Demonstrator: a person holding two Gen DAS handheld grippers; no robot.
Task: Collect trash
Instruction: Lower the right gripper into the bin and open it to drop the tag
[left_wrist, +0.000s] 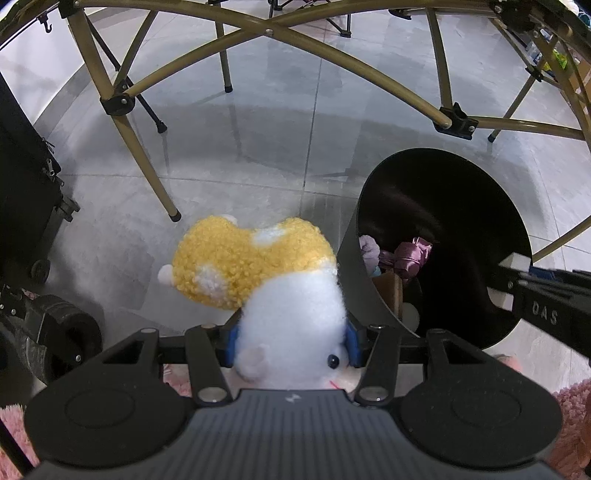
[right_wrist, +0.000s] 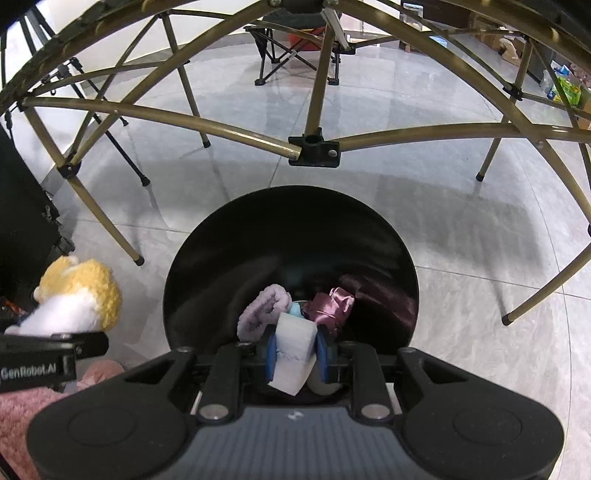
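My left gripper (left_wrist: 291, 343) is shut on a white and yellow plush toy (left_wrist: 258, 273), held above the floor just left of the black round bin (left_wrist: 369, 295). The toy also shows in the right wrist view (right_wrist: 77, 299). My right gripper (right_wrist: 295, 354) is shut on a white foam block (right_wrist: 295, 339), held over the open mouth of the bin (right_wrist: 207, 251). Inside the bin lie a lilac fuzzy cloth (right_wrist: 264, 306), a purple satin cloth (right_wrist: 330, 306) and a small blue item. The right gripper reaches the bin's right rim in the left wrist view (left_wrist: 517, 280).
A folding table's gold legs and cross bars (right_wrist: 314, 147) arch over the grey tiled floor (left_wrist: 258, 147). A black case on wheels (left_wrist: 26, 192) stands at the left. Pink fluffy fabric (right_wrist: 22, 413) lies near the bottom. A folding chair (right_wrist: 295, 44) stands far back.
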